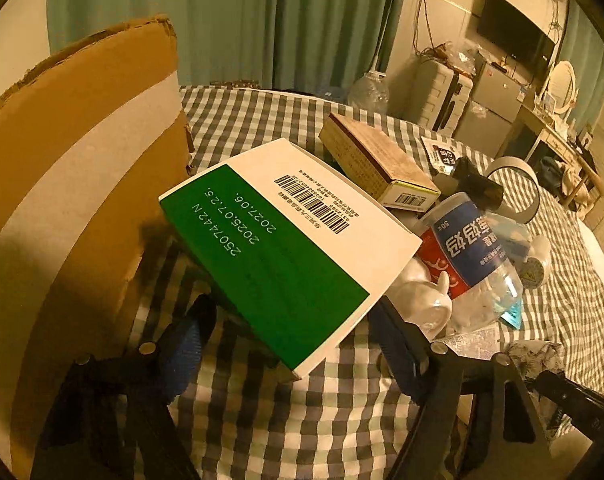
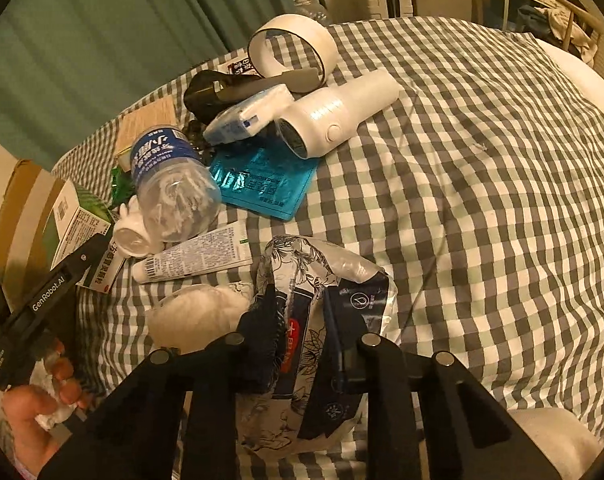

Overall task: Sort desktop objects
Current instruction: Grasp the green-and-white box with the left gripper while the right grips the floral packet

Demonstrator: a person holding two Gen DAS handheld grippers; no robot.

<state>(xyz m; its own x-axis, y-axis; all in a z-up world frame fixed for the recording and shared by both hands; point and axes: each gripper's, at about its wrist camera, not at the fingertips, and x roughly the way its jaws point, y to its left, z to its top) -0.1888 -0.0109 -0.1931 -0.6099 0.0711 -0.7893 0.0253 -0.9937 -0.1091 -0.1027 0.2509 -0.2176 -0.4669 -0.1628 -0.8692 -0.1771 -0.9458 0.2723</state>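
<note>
My left gripper (image 1: 289,332) holds a green and white box (image 1: 285,248) between its blue fingers, tilted above the checked tablecloth, next to a cardboard box (image 1: 73,184). The same green and white box shows at the left of the right wrist view (image 2: 75,212). My right gripper (image 2: 302,336) is shut on a crinkled floral and dark blue packet (image 2: 322,280) lying on the cloth. A clear plastic bottle with a blue label (image 1: 468,256) (image 2: 169,184) lies in the pile of objects.
The pile holds a brown box (image 1: 378,160), a white tube (image 2: 193,256), a teal sachet (image 2: 265,184), a white handheld device (image 2: 334,120), a white ring-shaped object (image 2: 293,46) and a black item (image 2: 209,92). The checked cloth (image 2: 482,184) stretches right.
</note>
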